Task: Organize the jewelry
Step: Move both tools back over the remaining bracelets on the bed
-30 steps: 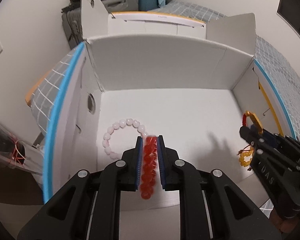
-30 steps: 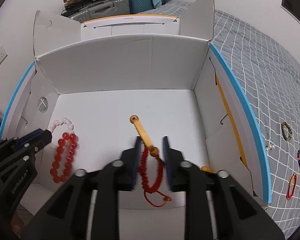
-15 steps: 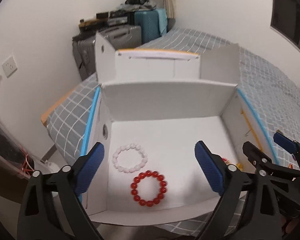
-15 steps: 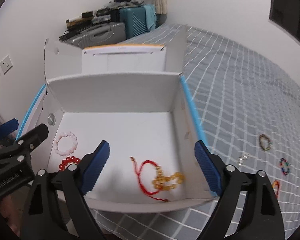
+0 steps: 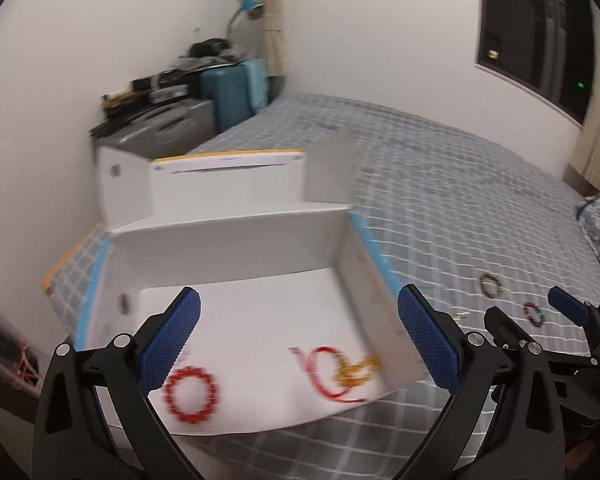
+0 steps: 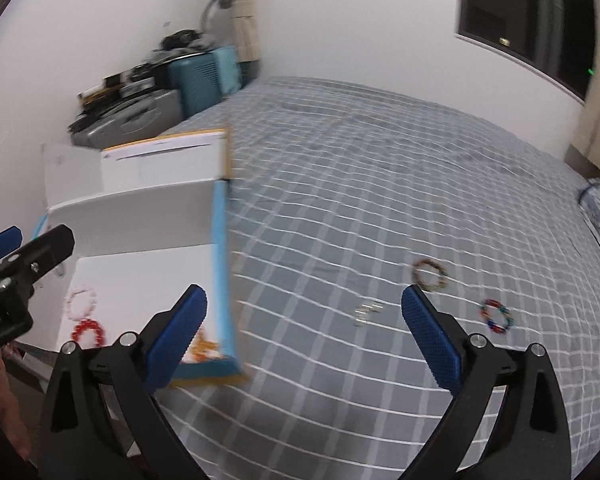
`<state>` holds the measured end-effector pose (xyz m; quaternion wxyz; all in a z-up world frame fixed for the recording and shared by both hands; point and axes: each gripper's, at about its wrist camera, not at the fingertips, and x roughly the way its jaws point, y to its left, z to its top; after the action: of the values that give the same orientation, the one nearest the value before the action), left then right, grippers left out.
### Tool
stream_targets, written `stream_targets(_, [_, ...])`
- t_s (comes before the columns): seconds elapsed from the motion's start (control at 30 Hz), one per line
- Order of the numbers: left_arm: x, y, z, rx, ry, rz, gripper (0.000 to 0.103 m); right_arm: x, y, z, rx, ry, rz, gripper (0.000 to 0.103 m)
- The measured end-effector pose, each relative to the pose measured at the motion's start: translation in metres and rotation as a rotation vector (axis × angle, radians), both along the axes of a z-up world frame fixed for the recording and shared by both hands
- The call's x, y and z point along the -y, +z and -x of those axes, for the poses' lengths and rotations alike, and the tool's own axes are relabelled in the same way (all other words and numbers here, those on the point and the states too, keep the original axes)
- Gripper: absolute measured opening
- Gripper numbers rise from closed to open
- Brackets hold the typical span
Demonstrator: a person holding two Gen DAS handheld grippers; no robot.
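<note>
Blue-padded and spread wide with nothing between them, your right gripper [image 6: 304, 334] and left gripper [image 5: 298, 338] both hang above the bed, the right turned toward the loose pieces on the grey checked bedspread [image 6: 380, 200], probably so you can collect the next one. Just beyond its fingers lie small silvery bits [image 6: 367, 311], a brownish beaded bracelet [image 6: 430, 274] and a multicoloured bracelet [image 6: 496, 316], well apart from the white box [image 5: 228, 236]. Inside that box rest a red bead bracelet [image 5: 191, 396], a red cord bracelet [image 5: 324, 372] and blurred amber beads [image 5: 356, 372], plus a pale pink bracelet [image 6: 82, 303].
</note>
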<state>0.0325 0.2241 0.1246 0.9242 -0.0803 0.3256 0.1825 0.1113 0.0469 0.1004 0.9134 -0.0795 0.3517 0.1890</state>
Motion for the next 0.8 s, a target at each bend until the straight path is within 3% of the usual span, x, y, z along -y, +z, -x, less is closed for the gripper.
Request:
stream_targets(0.5, [0.128, -0.045, -0.087, -0.067, -0.213, -0.001, 0.097, 0.143, -0.046, -0.037, -0.061, -0.207, -0.027, 0.094])
stream_targets(0.8, [0.167, -0.113, -0.155, -0.168, -0.276, 0.039, 0.097, 0.187, -0.105, -0.066, -0.162, -0.257, -0.056, 0.094])
